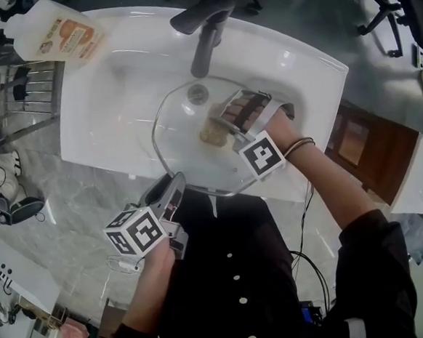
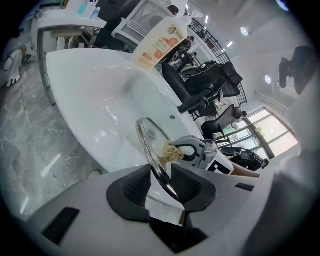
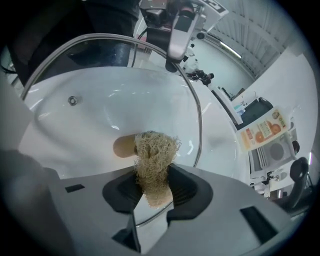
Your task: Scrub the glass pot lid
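The glass pot lid (image 1: 181, 149) with its metal rim is tilted over the white sink (image 1: 99, 130). My left gripper (image 1: 175, 182) is shut on the lid's near rim. In the left gripper view the rim (image 2: 148, 146) runs up from between the pads of the left gripper (image 2: 161, 182). My right gripper (image 1: 221, 127) is shut on a tan fibrous scrubber (image 1: 212, 134), which presses against the glass near the lid's middle. The right gripper view has the scrubber (image 3: 154, 156) sticking out of the right gripper (image 3: 152, 189), and beyond it the lid's rim (image 3: 198, 116).
A dark faucet (image 1: 202, 35) reaches over the basin, above the drain (image 1: 197, 93). A soap bottle (image 1: 56, 34) lies on the sink's far left corner. A metal rack (image 1: 23, 92) stands left of the sink, a wooden cabinet (image 1: 355, 146) right of it.
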A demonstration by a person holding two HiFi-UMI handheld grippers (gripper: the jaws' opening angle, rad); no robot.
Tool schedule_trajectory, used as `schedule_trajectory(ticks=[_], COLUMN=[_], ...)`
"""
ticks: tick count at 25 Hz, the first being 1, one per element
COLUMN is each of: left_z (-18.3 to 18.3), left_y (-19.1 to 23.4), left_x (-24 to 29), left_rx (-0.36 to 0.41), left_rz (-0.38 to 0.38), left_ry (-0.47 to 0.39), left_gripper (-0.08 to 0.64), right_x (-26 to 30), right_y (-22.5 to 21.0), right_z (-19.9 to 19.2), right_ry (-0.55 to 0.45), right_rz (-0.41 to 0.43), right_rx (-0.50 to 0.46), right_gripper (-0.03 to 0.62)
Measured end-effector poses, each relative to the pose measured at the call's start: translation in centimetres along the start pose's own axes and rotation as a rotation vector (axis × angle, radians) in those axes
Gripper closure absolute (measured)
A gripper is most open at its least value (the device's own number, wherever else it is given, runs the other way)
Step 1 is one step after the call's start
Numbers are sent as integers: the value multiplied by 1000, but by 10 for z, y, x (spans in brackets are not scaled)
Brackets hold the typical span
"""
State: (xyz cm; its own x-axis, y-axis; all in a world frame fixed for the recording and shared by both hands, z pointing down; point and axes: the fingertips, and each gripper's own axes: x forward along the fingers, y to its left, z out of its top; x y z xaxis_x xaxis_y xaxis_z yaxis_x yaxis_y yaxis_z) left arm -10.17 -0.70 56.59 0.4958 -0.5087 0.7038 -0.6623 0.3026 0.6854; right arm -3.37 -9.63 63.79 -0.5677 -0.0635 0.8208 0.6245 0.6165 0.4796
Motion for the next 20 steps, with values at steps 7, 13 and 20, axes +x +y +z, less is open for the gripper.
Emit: schedule_trajectory(ticks=[7, 13, 20], left_z=[0, 0, 2], left_y=[-1, -4, -5], left_x=[-1, -1, -1], left_rx=[-4, 15, 23], left_rz=[-3, 5, 1], left_ry=[1, 11, 19], left_gripper=[417, 417, 417], right_x=[-17, -36, -63], right_y=[21, 53, 82], right_z=[-11, -26, -45], right_ry=[26, 69, 101], right_rz=[53, 183, 313], right_rx=[-6, -85, -138], right_gripper=[451, 451, 451])
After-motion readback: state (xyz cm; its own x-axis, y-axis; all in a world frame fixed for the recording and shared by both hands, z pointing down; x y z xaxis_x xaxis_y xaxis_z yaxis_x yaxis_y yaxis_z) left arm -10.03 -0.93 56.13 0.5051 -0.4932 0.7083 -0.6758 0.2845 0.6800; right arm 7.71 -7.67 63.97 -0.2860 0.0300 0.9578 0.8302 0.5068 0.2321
